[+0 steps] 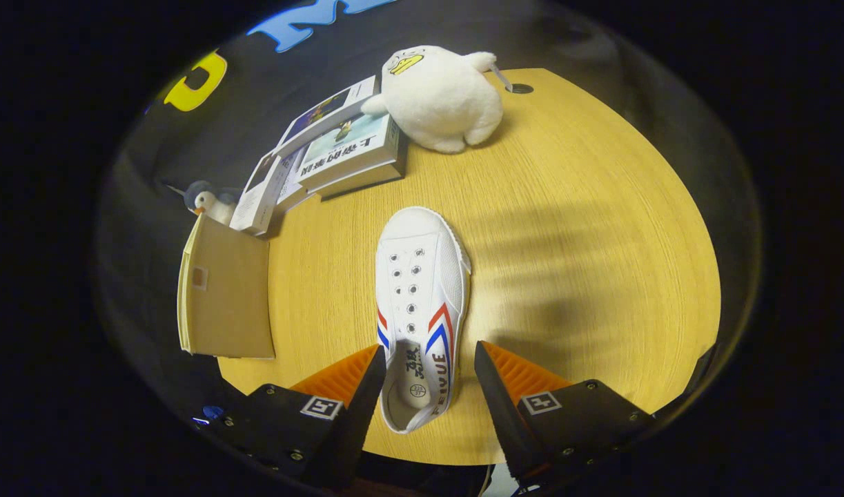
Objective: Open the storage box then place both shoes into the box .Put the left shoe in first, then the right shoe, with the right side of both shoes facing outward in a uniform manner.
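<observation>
- The gripper (427, 366) stands wide, its fingers flanking the heel of the white shoe (420, 304) without touching it.
- Bare table (601, 241) lies right.
- The cardboard box (225, 297) overhangs the table's left edge; its opening cannot be made out.

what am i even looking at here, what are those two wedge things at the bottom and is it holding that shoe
The camera rides on a hand-held two-finger gripper and looks forward along its fingers; those are the wedges. They stand open on either side of the heel of a white shoe, not pressing it, so nothing is held. The shoe lies on a round wooden table, toe pointing away. Beyond it sit a stack of books and a white plush duck. To the left are a cardboard flap and a small toy penguin.
</observation>
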The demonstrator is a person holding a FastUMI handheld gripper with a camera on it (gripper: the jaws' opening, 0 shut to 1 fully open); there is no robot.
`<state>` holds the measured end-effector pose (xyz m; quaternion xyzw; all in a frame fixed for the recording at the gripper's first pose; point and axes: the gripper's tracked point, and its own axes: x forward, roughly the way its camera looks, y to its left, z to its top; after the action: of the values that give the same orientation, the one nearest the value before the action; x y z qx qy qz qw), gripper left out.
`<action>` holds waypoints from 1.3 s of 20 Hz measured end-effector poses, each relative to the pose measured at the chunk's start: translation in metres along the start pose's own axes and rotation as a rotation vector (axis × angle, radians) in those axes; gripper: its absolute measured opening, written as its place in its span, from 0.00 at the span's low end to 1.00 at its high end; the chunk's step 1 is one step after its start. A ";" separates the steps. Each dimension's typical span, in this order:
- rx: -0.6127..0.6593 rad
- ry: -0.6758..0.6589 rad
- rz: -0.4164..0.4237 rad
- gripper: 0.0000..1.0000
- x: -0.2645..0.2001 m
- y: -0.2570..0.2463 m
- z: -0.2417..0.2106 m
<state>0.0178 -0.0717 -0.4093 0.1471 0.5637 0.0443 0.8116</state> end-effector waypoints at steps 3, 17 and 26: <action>-0.053 0.023 -0.053 0.79 0.018 -0.012 -0.001; -0.025 0.039 -0.073 0.01 0.023 -0.014 -0.005; -0.063 -0.004 -0.063 0.01 -0.027 0.021 0.008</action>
<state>0.0172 -0.0594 -0.3762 0.1037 0.5648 0.0361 0.8179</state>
